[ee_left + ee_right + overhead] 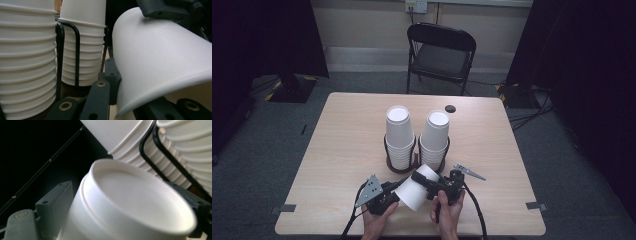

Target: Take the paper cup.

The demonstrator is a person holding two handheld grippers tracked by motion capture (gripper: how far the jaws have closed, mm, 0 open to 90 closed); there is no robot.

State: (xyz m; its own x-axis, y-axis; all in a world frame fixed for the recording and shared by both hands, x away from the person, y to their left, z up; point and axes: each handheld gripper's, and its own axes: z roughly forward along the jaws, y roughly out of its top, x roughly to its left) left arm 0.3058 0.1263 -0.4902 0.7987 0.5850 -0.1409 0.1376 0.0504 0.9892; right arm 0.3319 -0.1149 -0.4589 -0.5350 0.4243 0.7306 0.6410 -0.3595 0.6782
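Near the table's front edge a single white paper cup [414,190] lies on its side in the air between both grippers. My left gripper [395,196] is shut on the cup's wide rim [160,82], and its jaws pinch the wall. My right gripper [426,181] is shut on the cup's narrow closed end [140,195], with a jaw on either side. Just behind them, two upside-down stacks of white cups [399,137] [434,137] stand in a black wire holder [388,150]; the stacks [27,57] [180,145] are close in both gripper views.
A small dark round spot [450,108] is on the tabletop behind the stacks. A black folding chair [441,52] stands beyond the far edge of the wooden table [347,130]. Dark curtains hang at both sides.
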